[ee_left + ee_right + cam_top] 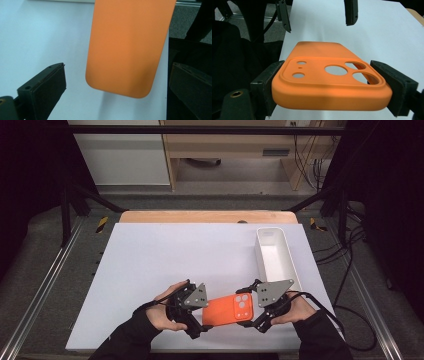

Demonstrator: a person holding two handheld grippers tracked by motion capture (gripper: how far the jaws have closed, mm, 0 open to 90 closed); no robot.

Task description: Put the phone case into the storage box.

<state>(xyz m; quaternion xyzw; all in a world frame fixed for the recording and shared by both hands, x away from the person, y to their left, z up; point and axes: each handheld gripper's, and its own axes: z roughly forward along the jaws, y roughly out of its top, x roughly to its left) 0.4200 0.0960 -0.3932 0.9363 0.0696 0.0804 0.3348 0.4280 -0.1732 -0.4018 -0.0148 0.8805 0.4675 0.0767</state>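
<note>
The right gripper's fingers (265, 86) clamp the camera end of the orange soft rubber phone case (329, 80), apparently to carry it alone above the white surface (165, 265), while the left gripper's fingers (48, 86) stand wide apart, clear of its plain rounded end.

The phone case (229, 310) is bright orange with rounded corners and a raised block of camera holes at one end. It is held flat just above the white table, back side up, camera end clamped by its long edges, the plain end free.
</note>
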